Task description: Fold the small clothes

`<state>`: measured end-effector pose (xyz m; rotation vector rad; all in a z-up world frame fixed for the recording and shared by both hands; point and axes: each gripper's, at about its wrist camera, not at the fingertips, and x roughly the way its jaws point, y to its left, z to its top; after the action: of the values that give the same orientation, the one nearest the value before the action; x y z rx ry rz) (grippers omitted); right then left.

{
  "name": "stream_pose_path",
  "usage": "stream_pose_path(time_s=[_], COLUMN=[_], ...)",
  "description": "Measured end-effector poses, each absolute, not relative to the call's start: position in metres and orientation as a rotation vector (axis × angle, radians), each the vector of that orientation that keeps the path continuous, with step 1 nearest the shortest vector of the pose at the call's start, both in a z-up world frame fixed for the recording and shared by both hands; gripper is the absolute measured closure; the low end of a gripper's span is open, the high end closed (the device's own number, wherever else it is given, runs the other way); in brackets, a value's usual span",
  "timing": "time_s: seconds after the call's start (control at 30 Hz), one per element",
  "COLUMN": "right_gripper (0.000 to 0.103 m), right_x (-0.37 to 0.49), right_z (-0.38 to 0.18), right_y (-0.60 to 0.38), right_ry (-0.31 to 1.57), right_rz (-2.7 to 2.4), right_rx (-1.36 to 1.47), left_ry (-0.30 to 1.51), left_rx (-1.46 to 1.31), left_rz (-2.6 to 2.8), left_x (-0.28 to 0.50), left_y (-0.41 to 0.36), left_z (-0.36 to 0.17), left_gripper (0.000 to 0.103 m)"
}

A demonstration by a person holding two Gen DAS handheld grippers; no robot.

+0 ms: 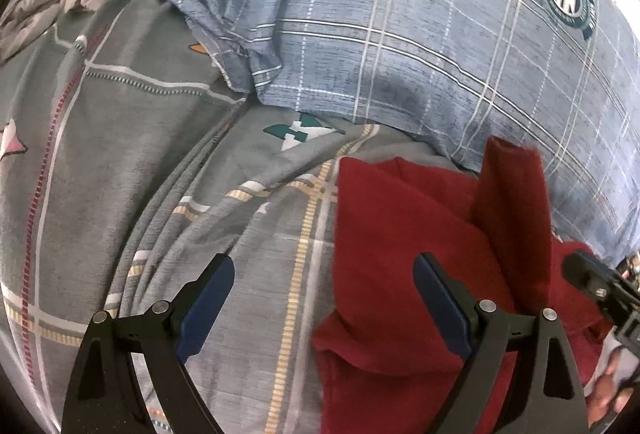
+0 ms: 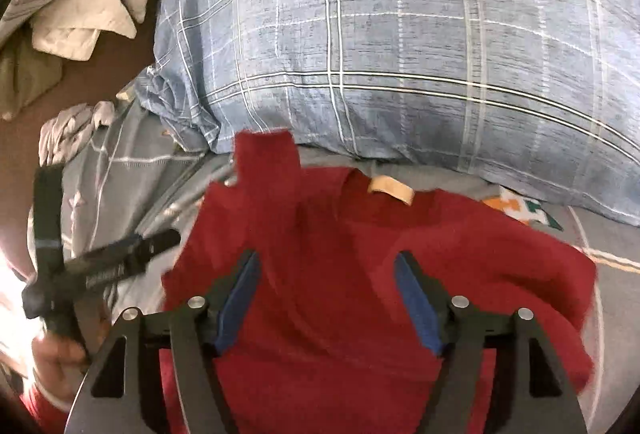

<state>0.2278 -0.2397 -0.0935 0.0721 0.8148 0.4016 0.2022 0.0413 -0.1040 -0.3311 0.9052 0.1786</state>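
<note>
Lying on the grey patterned bedsheet (image 1: 120,169) is the red garment (image 2: 320,242), just in front of the blue plaid pillow (image 2: 400,53), one sleeve (image 2: 266,157) sticking up. Left gripper (image 1: 324,274) spread wide, empty, at its edge; right gripper (image 2: 326,270) apart too, hovering over it, holding nothing.

The dark red garment (image 2: 360,274) lies spread in front of me on the grey patterned bedsheet (image 1: 120,153), its neck with a tan label (image 2: 390,189) toward the blue plaid pillow (image 2: 400,53). One sleeve (image 2: 268,161) sticks up at its left side, creased over.
</note>
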Motion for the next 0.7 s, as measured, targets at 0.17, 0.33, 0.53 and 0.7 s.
stream_pose_path(time_s=[0.17, 0.33, 0.53, 0.7], right_gripper=[0.032, 0.058, 0.098, 0.093], right_x=[0.24, 0.238, 0.227, 0.208], right_z=[-0.106, -0.138, -0.117, -0.105], right_y=[-0.204, -0.158, -0.165, -0.154], right_ry=[0.806, 0.873, 0.826, 0.802], right_rz=[0.48, 0.445, 0.461, 0.523], right_rx=[0.067, -0.206, -0.186, -0.208], left_ry=[0.878, 0.886, 0.878, 0.885], left_rx=[-0.452, -0.461, -0.472, -0.471], left_rz=[0.17, 0.181, 0.189, 0.186], left_x=[0.201, 0.2, 0.199, 0.198], left_y=[0.062, 0.065, 0.067, 0.066], left_z=[-0.103, -0.104, -0.103, -0.104], left_gripper=[0.011, 0.011, 0.011, 0.011])
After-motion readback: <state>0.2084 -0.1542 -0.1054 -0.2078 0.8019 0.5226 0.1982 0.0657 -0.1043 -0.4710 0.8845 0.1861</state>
